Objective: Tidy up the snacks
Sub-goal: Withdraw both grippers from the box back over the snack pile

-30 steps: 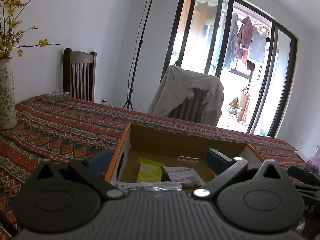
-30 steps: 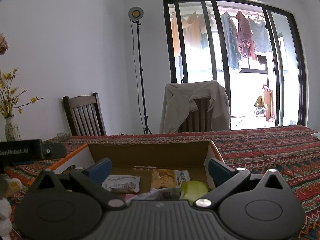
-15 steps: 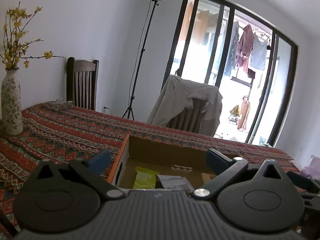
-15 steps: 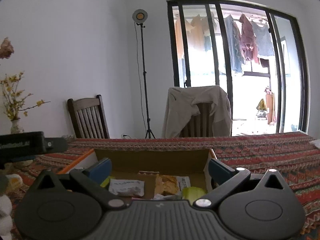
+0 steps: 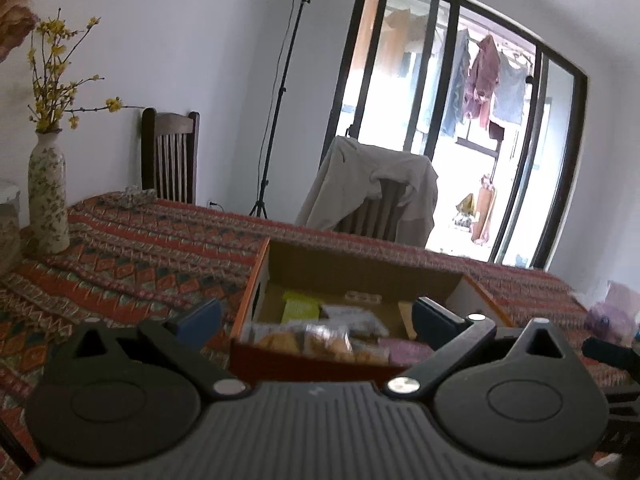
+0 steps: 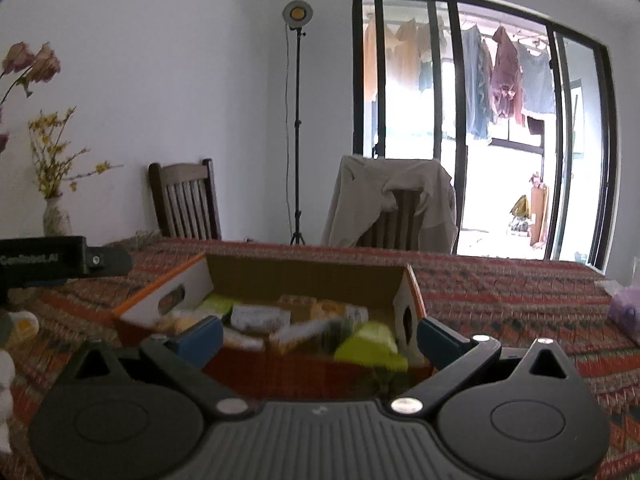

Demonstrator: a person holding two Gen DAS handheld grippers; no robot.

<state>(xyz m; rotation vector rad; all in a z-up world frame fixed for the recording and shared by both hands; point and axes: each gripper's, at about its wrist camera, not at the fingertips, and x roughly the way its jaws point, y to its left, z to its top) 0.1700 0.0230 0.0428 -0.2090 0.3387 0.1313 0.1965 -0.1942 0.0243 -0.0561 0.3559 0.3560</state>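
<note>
An open cardboard box (image 5: 362, 266) with orange edges sits on the patterned tablecloth and holds several snack packets (image 5: 320, 342). It also shows in the right wrist view (image 6: 304, 276), with a yellow-green packet (image 6: 370, 346) at its front right corner and white packets (image 6: 260, 318) inside. My left gripper (image 5: 316, 320) is open and empty, just in front of the box. My right gripper (image 6: 318, 334) is open and empty, also in front of the box. The left gripper's body (image 6: 48, 260) shows at the left of the right wrist view.
A flowered vase (image 5: 48, 200) with yellow blossoms stands at the table's left. A dark wooden chair (image 5: 170, 156) and a chair draped with a beige jacket (image 5: 376, 192) stand behind the table. A light stand (image 5: 280, 92) is by the wall. A purple bag (image 6: 626, 314) lies far right.
Both grippers have drawn back and risen from over the box; its front wall and the packets inside now show in both views. Both stay open and empty.
</note>
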